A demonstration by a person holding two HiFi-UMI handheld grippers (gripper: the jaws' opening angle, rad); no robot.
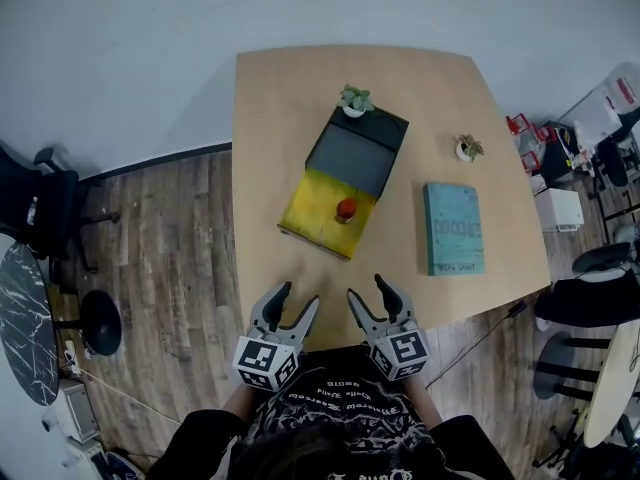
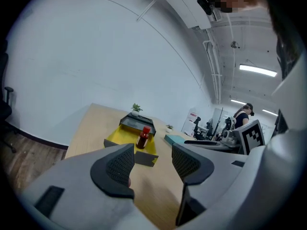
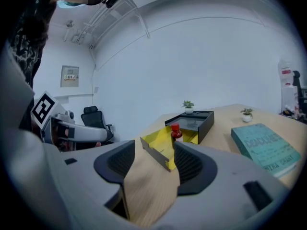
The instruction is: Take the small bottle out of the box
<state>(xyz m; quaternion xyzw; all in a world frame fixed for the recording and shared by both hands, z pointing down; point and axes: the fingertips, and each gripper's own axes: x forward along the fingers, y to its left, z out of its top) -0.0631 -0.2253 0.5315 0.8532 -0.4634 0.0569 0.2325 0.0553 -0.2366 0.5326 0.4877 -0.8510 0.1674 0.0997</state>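
Note:
A small brown bottle with a red cap [image 1: 345, 209] stands upright in the yellow tray of an open box [image 1: 318, 218] in the middle of the wooden table; the box's black half [image 1: 357, 152] lies behind it. Both grippers hover at the near table edge, short of the box. My left gripper [image 1: 298, 296] is open and holds nothing. My right gripper [image 1: 367, 288] is open too, also holding nothing. In the left gripper view the bottle [image 2: 143, 137] shows beyond the gripper [image 2: 152, 159]. In the right gripper view the bottle [image 3: 176, 132] stands past the gripper [image 3: 154, 162].
A teal book [image 1: 453, 228] lies right of the box. One small potted plant [image 1: 354, 99] stands behind the box, another [image 1: 466, 148] at the right. A black office chair [image 1: 50, 208] and a round dark table [image 1: 22, 318] stand on the floor to the left.

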